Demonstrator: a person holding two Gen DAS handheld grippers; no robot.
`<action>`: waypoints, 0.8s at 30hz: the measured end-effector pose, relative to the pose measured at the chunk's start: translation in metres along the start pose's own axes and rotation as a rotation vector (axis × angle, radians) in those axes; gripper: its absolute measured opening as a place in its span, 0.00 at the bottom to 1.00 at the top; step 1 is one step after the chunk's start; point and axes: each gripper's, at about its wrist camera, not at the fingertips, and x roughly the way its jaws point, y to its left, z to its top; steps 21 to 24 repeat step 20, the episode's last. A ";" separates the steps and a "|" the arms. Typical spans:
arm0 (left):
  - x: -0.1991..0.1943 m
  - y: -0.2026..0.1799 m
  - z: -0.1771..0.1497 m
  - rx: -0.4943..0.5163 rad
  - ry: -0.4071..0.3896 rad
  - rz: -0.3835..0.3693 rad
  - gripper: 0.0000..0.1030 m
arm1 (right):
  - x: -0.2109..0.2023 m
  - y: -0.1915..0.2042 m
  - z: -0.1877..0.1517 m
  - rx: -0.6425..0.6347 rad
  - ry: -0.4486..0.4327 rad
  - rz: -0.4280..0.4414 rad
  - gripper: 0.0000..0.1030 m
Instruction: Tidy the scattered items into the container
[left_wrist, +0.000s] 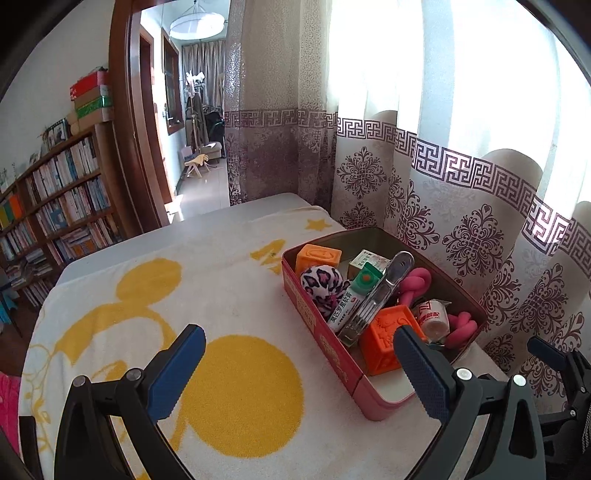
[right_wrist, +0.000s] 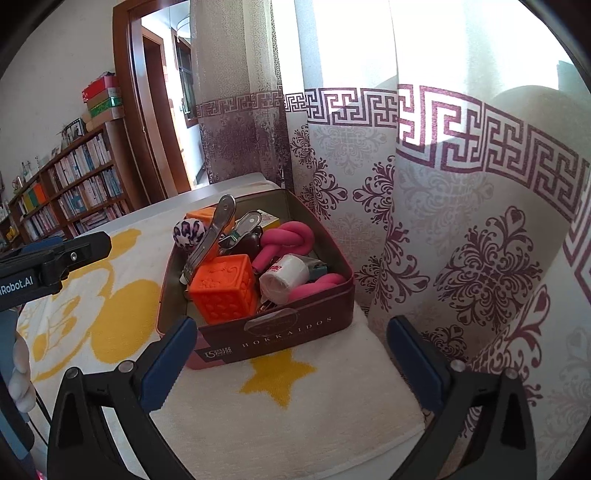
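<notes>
Both sets of jaws stand spread as wide as they go with nothing between the pads — my left gripper (left_wrist: 299, 369) hangs over bare towel just beside the tin's long red side, my right gripper (right_wrist: 291, 358) just short of its maroon end wall.

As I judge it, the tidying is done or nearly so: I see no loose item on the white-and-yellow towel (left_wrist: 236, 391) around the tin in either view, though parts of the table lie outside both.

The rectangular tin (right_wrist: 288, 328) sits on the towel hard by the patterned curtain (right_wrist: 461, 236), heaped above its rim. Inside, by size: a long metal clip (left_wrist: 376, 295) leaning across the pile, a knotted pink rope toy (right_wrist: 284, 240), an orange embossed cube (right_wrist: 225, 288) at the near end and a second orange cube (left_wrist: 317, 260) at the far end, an ointment tube (left_wrist: 354, 295) — green-capped — a leopard-print plush ball (left_wrist: 321, 286), a small white roll (right_wrist: 284, 277).
</notes>
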 end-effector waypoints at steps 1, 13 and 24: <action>0.001 0.001 0.001 -0.012 0.006 -0.021 1.00 | 0.002 0.001 -0.001 -0.006 0.004 0.001 1.00; 0.013 -0.021 0.006 0.041 0.037 -0.035 1.00 | 0.006 -0.001 -0.008 -0.002 0.022 0.001 1.00; 0.017 -0.033 0.004 0.085 0.035 -0.049 1.00 | 0.009 -0.004 -0.011 0.010 0.036 0.009 1.00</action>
